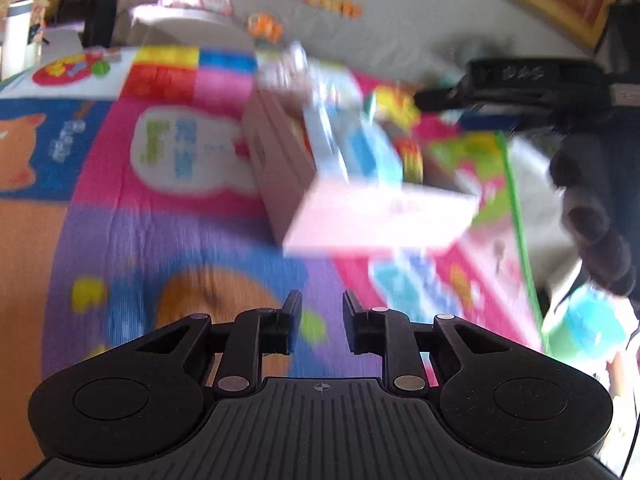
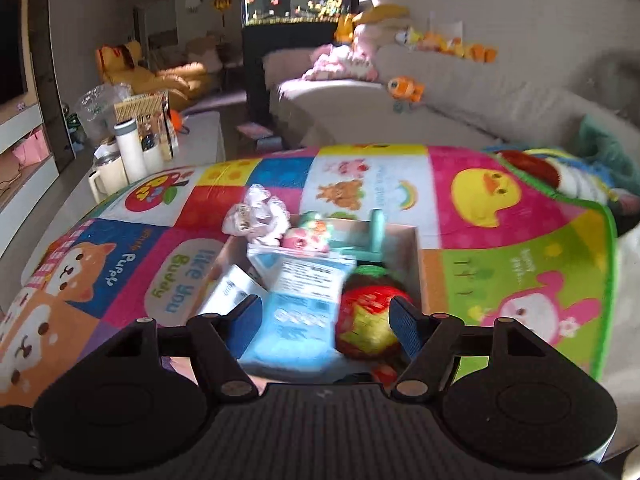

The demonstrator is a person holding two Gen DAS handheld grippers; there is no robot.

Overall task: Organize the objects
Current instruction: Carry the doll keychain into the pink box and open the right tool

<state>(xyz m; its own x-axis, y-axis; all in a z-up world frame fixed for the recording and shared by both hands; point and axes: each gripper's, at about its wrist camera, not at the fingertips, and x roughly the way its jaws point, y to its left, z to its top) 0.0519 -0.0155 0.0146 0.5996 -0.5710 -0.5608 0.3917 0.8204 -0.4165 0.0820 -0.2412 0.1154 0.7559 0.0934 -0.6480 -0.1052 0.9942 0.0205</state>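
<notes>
Glossy, faintly textured play mat (image 2: 500, 264) under a matt cardboard box (image 2: 420, 256).

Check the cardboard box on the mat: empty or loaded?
Loaded. The cardboard box holds a blue packet, a red-yellow ball and a teal toy.

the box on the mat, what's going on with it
A person holding a gripper in each hand is tidying toys into a cardboard box on a colourful play mat. The box already holds a red and yellow ball, blue packets and a teal toy. The right gripper hangs open above it, holding nothing. The left gripper is shut and empty, short of the box.
</notes>
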